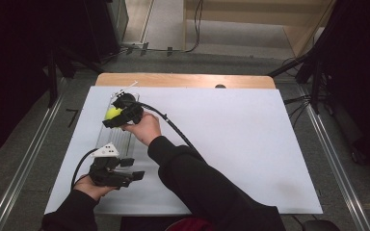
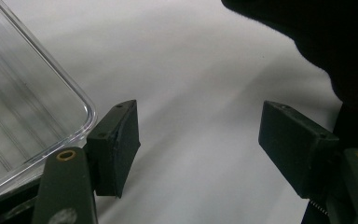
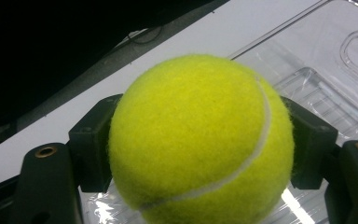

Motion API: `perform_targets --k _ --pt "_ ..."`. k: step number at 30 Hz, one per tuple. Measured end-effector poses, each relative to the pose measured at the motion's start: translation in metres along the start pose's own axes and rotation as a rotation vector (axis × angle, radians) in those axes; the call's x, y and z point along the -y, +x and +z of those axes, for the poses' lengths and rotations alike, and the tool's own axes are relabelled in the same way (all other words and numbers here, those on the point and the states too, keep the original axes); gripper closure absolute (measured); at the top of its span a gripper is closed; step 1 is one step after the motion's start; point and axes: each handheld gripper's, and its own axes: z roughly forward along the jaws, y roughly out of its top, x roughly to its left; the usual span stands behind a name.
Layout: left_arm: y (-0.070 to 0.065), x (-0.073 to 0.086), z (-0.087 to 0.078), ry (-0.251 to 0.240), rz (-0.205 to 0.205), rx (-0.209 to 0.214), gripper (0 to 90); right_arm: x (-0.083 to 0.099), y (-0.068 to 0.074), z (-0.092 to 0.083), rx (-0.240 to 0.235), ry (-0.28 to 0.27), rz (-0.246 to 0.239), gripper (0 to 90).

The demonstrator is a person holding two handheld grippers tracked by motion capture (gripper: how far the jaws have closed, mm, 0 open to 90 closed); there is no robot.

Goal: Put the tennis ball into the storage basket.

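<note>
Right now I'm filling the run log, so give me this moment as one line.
right gripper: shut on tennis ball, over clear tray | left gripper: open, empty, beside tray's near corner | table: white

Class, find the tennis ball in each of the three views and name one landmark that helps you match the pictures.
High view: the tennis ball sits upper left, held in the right gripper above the clear tray.
Left gripper view: I cannot find the ball; a tray corner lies at left.
Right gripper view: the ball is at centre, clamped between the jaws, over the tray.
Shared landmark: the clear tray on the white tabletop.
</note>
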Motion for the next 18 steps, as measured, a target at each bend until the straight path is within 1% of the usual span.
perform_targets --k 5,8,10,18 --pt "-0.0002 -0.0002 0.0003 -0.002 0.003 0.0 29.6 0.0028 -0.0008 0.003 -0.009 0.005 0.02 23.4" --pt "0.0001 -0.0003 0.0001 0.002 0.002 -0.001 29.6 0.0044 -0.0019 0.0046 -0.009 0.005 0.015 23.4" --pt "0.0 -0.0003 0.0001 0.002 0.001 0.0 29.6 0.0053 -0.0019 0.0052 -0.011 0.005 0.026 23.4" --pt "0.0 0.0 0.0005 0.0 0.001 0.002 29.6 0.0104 -0.0031 0.0093 -0.007 0.025 0.023 23.3"
